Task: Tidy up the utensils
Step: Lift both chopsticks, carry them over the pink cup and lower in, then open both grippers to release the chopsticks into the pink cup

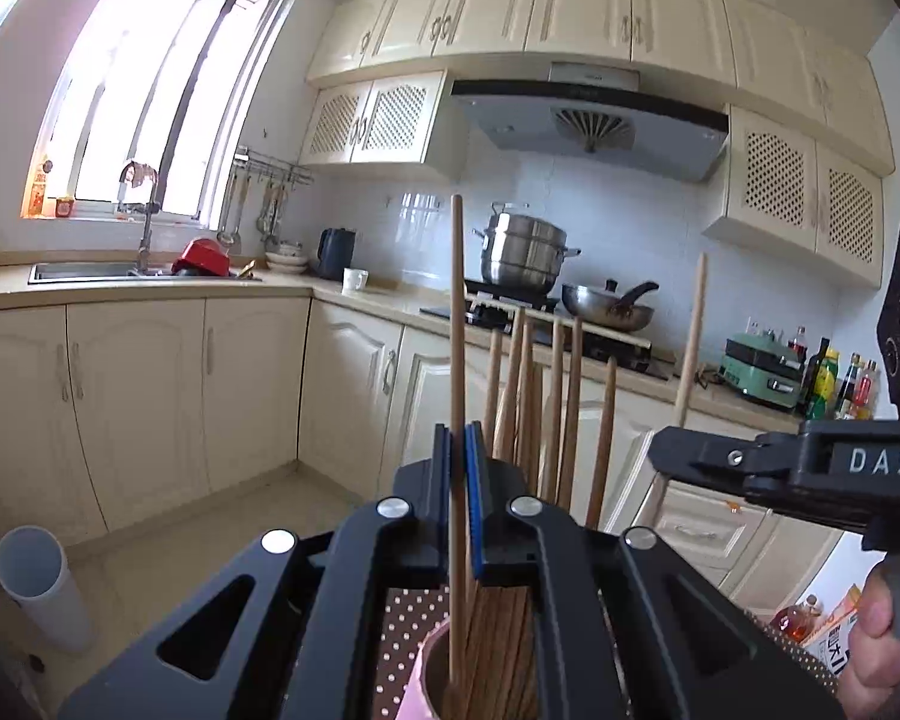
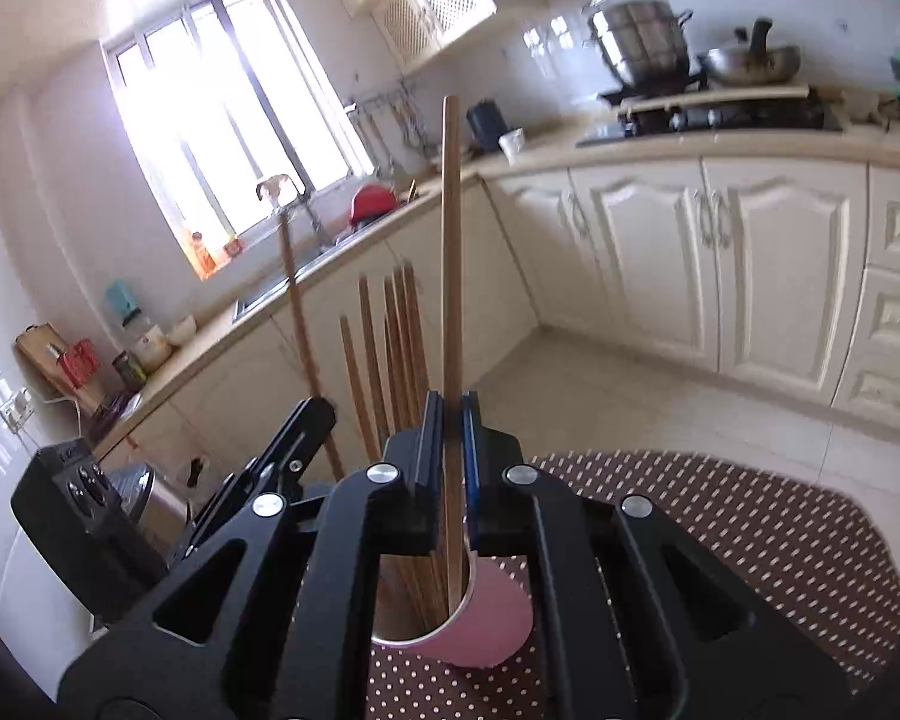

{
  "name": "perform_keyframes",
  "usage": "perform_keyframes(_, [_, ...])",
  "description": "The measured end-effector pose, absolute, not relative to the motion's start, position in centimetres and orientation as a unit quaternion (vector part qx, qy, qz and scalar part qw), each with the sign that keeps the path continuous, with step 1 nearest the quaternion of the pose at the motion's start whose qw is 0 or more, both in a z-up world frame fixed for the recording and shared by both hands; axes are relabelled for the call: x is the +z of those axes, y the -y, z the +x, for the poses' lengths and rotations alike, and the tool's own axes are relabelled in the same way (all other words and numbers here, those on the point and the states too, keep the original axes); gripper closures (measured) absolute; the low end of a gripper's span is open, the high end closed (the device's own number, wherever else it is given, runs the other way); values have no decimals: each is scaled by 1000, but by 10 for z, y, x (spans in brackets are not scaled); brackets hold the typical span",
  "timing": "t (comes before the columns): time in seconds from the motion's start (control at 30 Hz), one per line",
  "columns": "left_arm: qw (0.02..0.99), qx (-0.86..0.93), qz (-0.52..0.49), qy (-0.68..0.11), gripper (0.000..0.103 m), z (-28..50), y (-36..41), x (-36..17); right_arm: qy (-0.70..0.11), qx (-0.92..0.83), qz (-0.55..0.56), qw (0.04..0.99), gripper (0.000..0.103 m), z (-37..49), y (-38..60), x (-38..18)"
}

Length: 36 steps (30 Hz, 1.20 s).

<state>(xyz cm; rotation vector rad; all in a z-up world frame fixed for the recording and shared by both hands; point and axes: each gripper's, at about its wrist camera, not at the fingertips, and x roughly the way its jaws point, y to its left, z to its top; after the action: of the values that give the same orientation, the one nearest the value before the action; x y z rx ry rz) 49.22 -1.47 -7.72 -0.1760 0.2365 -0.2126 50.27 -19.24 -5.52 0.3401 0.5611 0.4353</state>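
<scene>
In the left wrist view, the left tongs (image 1: 457, 468) are clenched on a single upright chopstick (image 1: 456, 324), which is pinched between the blue pads (image 1: 476, 492). Its lower end reaches down into the pink cup (image 1: 432, 678) just below the tongs, where a bundle of darker chopsticks (image 1: 534, 396) is already held. The cup stands on a brown dotted cloth (image 1: 405, 624) that covers the table.

In the right wrist view, the right tongs (image 2: 452, 450) are likewise clenched on one pale chopstick (image 2: 450, 252), held upright, with its lower end inside the same cup (image 2: 480, 618) beside the bundle (image 2: 390, 348). The left tongs (image 2: 306, 420) are seen at the left of this view, and the chopstick gripped there (image 2: 297, 312) rises slightly tilted above them. The right tongs are seen from the side (image 1: 666, 450) at the right edge of the left view, with a thumb (image 1: 876, 606) of the person's hand below them (little else of the hand is shown).

Further off, cream cabinets (image 1: 150, 396) run along two walls. A sink (image 1: 84, 271) lies under the window (image 1: 150, 78), and a steel pot (image 1: 525, 252) and a wok (image 1: 609, 303) stand on the stove.
</scene>
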Motion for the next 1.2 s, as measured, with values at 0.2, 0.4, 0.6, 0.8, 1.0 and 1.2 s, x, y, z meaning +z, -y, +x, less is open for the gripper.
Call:
perform_keyframes(0.2, [984,-107,-51,-129,97,486,22,-97,-291,211,121,925,96,497,175,-79])
perform_keyframes(0.4, [984,-110,-21,-137,97,476,24,-110,-302,210,128,921,96,496,175,-88])
perform_keyframes(0.6, [980,-95,-37,-172,97,476,14,-116,-317,216,133,914,95,489,179,-89])
perform_keyframes(0.8, [977,-95,-32,-188,81,461,8,-101,-311,192,135,921,39,460,192,-81])
perform_keyframes(1.0, [978,-93,-4,-189,72,432,9,-81,-308,172,134,926,39,420,204,-68])
perform_keyframes(1.2, [970,-110,-23,-214,72,397,-4,-61,-309,148,113,932,36,377,209,-53])
